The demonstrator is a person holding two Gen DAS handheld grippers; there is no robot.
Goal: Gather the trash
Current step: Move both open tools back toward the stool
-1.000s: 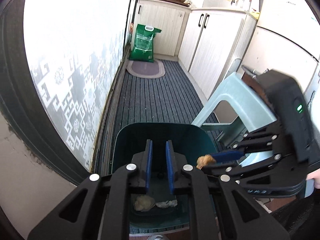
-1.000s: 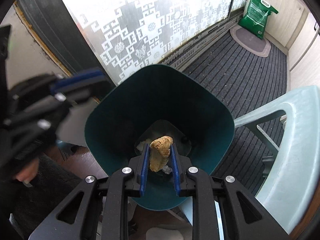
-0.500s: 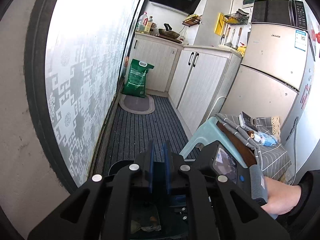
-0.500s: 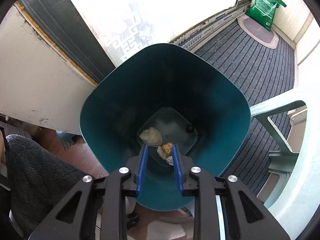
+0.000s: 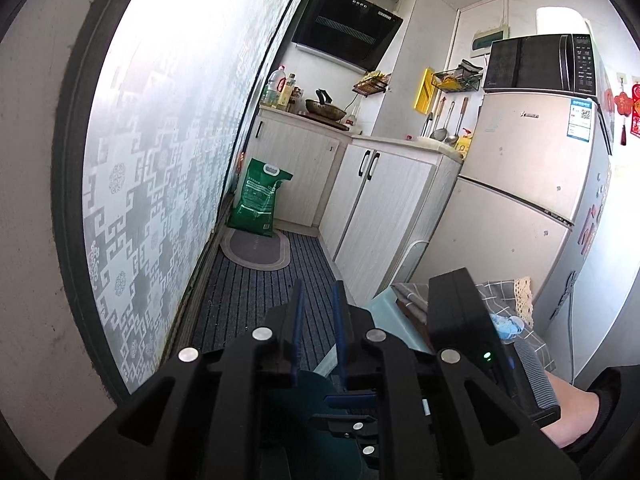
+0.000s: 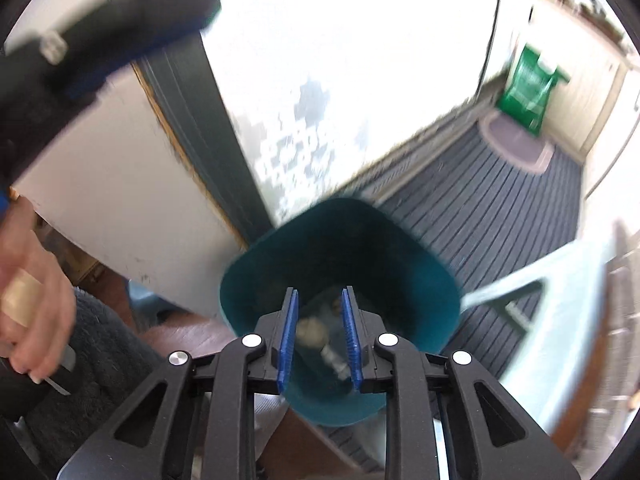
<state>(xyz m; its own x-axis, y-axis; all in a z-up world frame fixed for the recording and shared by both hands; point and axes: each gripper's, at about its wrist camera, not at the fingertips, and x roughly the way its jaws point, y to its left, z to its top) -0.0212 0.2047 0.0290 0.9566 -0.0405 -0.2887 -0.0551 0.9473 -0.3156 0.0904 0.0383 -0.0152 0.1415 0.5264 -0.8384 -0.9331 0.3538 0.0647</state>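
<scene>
In the right wrist view a teal bin stands on the floor below my right gripper. Its jaws are closing with nothing between them. A pale crumpled lump and a smaller scrap lie blurred on the bin's bottom. My left gripper points out along the kitchen floor, its jaws opening with a narrow empty gap. Only a sliver of the bin shows under its fingers. The right gripper's black housing sits close on the left gripper's right, held by a hand.
A pale green plastic stool stands right beside the bin. A frosted patterned glass door runs along the left. Cabinets and a fridge line the right. A green bag and an oval mat lie at the far end.
The right gripper let go of the brown lump, which now lies in the bin, and has risen. The left gripper rose and tilted up from the bin toward the kitchen.
</scene>
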